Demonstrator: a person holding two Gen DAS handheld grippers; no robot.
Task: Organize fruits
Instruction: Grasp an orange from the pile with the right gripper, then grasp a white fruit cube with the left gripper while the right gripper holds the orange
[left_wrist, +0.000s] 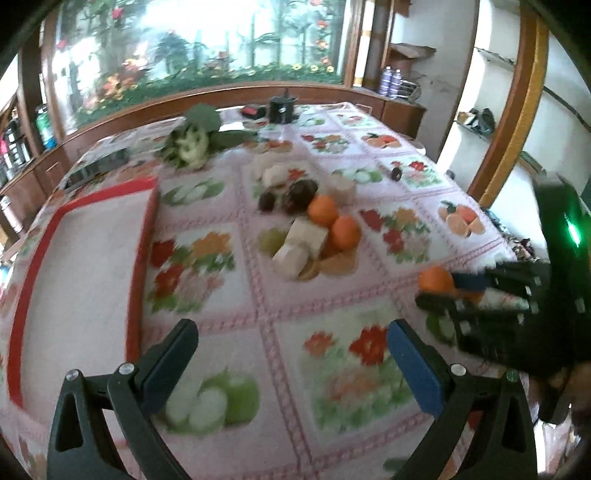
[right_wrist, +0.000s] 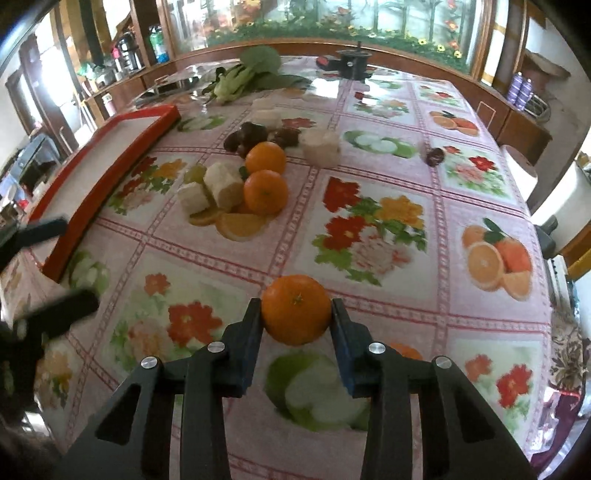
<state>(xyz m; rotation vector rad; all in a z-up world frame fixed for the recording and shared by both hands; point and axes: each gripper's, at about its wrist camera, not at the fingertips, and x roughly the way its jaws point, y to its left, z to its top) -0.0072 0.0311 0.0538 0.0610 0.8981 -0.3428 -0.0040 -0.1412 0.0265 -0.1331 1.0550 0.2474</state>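
My right gripper (right_wrist: 296, 317) is shut on an orange (right_wrist: 296, 309) and holds it just above the tablecloth; it also shows in the left wrist view (left_wrist: 435, 285) with the orange (left_wrist: 436, 278). My left gripper (left_wrist: 291, 341) is open and empty over the cloth, right of the red-rimmed tray (left_wrist: 142, 254). Two more oranges (right_wrist: 266, 173) lie mid-table beside pale cut fruit chunks (right_wrist: 221, 184) and dark brown fruits (right_wrist: 251, 134). The tray (right_wrist: 122, 155) sits at the left.
A leafy green vegetable (right_wrist: 243, 79) and a black round device (right_wrist: 354, 61) stand at the far end. One dark fruit (right_wrist: 435, 156) lies alone to the right. A pale chunk (right_wrist: 320, 146) sits behind the oranges. Shelves and cabinets surround the table.
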